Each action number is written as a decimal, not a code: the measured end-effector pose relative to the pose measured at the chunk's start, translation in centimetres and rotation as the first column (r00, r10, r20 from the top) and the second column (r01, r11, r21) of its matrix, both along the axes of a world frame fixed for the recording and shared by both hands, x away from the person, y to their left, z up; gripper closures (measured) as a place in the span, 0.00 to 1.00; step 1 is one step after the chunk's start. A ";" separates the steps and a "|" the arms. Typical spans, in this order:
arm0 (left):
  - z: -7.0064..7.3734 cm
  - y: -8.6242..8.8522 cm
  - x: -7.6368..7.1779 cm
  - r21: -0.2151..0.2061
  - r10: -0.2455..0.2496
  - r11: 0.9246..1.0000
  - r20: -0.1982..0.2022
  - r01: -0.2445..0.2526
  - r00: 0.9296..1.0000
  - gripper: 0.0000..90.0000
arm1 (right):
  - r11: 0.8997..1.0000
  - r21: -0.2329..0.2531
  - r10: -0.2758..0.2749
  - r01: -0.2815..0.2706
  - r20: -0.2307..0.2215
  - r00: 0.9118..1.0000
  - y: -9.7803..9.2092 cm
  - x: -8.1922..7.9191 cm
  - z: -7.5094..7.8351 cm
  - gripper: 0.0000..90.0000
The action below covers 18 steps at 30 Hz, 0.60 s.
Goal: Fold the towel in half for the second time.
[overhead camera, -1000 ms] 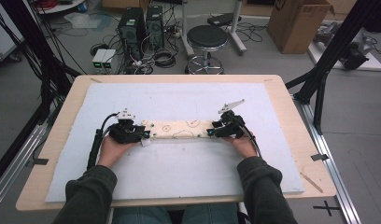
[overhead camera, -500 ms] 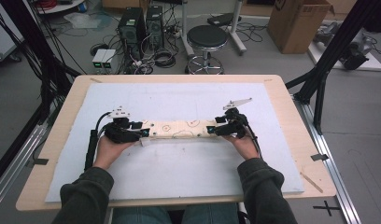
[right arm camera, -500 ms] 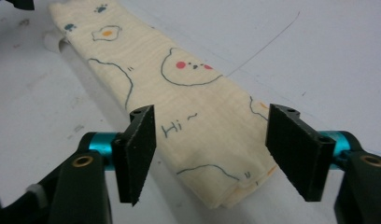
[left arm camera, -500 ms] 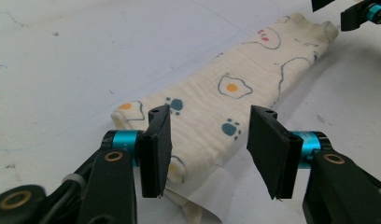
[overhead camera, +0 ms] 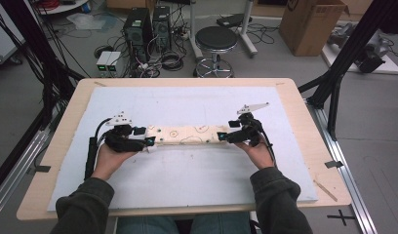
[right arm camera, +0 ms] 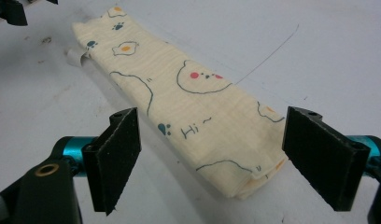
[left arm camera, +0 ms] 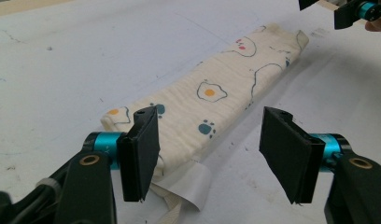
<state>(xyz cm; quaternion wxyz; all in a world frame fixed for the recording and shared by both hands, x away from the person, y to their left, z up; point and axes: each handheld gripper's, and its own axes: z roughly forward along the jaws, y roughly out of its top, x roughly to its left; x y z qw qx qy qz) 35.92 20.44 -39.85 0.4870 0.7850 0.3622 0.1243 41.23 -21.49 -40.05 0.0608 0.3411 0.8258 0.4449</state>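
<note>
A cream cloth (overhead camera: 189, 135), folded into a long narrow strip and printed with fried eggs, paw prints and bear outlines, lies flat across the middle of the white mat (overhead camera: 187, 185). My left gripper (overhead camera: 149, 141) sits at its left end. In the left gripper view the left gripper (left arm camera: 214, 158) is open, its pads straddling the near end of the cloth (left arm camera: 216, 102), where a white label (left arm camera: 188, 184) sticks out. My right gripper (overhead camera: 225, 137) sits at the other end. In the right gripper view the right gripper (right arm camera: 221, 158) is open astride the folded end of the cloth (right arm camera: 198, 116).
The mat covers most of a wooden table (overhead camera: 50, 161). Past the far edge stand a black stool (overhead camera: 215, 41), computer towers (overhead camera: 148, 24) with cables, and a cardboard box (overhead camera: 311, 24). Black frame posts (overhead camera: 343, 63) rise beside the table at both sides.
The left hand has drawn slightly to the left along the cloth's end. The cloth stays in the same place, flat on the mat, and the right hand has hardly moved.
</note>
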 end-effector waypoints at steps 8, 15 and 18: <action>0.3 0.3 -0.5 0.003 0.002 1.000 0.010 -0.002 1.000 0.37 | 1.000 -0.001 -0.004 0.004 0.016 1.000 -0.2 -0.5 0.4 0.17; 0.3 0.9 -1.4 0.018 0.001 1.000 0.020 -0.002 1.000 0.36 | 1.000 -0.001 -0.007 0.007 0.026 1.000 -0.3 -1.1 0.9 0.14; 0.3 1.1 -1.7 0.016 0.003 1.000 0.024 -0.004 1.000 0.36 | 1.000 -0.001 -0.011 0.011 0.030 0.999 -0.3 -1.3 1.1 0.14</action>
